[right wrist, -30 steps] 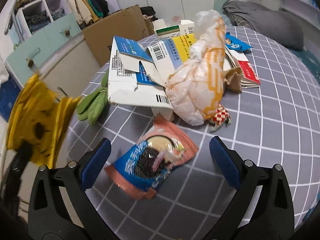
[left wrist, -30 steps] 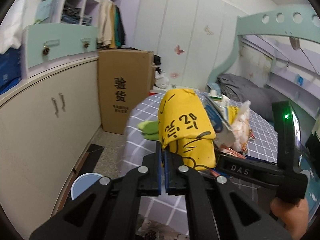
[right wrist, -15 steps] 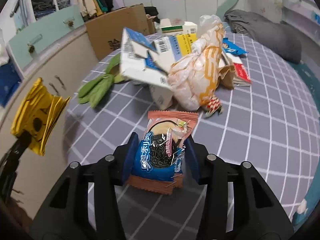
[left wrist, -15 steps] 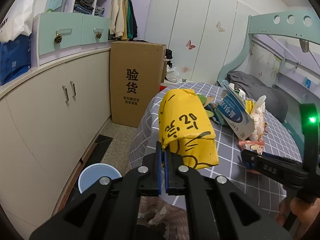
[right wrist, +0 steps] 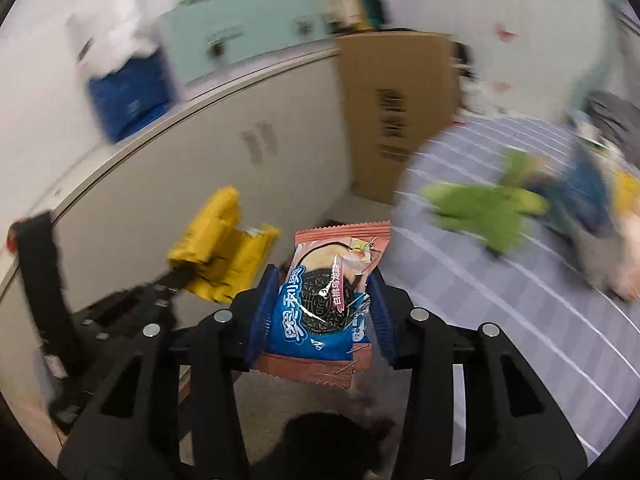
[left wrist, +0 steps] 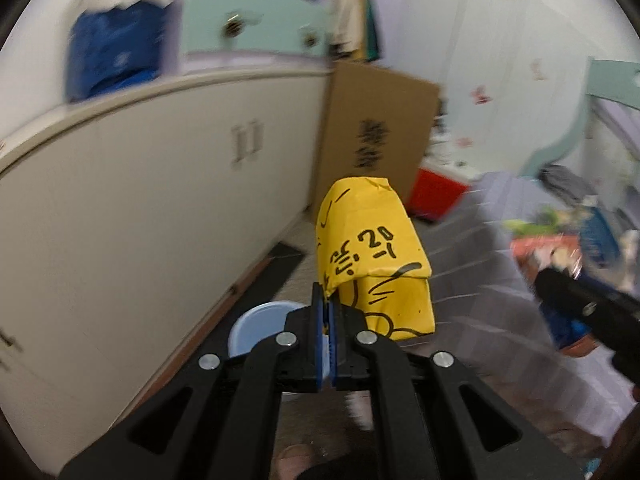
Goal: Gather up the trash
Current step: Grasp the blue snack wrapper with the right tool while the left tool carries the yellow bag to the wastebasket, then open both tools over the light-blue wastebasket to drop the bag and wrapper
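In the left wrist view a long cream cabinet (left wrist: 132, 184) with curved top edge fills the left side, a blurred blue bag (left wrist: 116, 52) and pale green drawers (left wrist: 256, 28) standing on it. Low against the cabinet's foot sits a round light-blue bin (left wrist: 258, 326), partly hidden behind the black left gripper (left wrist: 329, 320), whose blue-padded jaws are pressed together on the lower corner of a folded yellow paper bag with black drawings (left wrist: 372, 256); the bag stands up from the jaws above the floor. Behind it leans a tall brown cardboard box with black characters (left wrist: 376, 136), and to the right lies the grey checked bedcover (left wrist: 480, 240) with blurred litter on it. At the far right edge the right gripper shows only as a dark blur. In the right wrist view the same yellow bag (right wrist: 224, 252) hangs at the left, off the bed. At the centre the right gripper (right wrist: 322, 312) has its blue pads clamped on both sides of a blue and salmon-pink cookie packet (right wrist: 328, 300), held upright in the air over the floor beside the bed edge. Farther right, a green leafy thing (right wrist: 488, 208) lies on the bedcover, too blurred to name.
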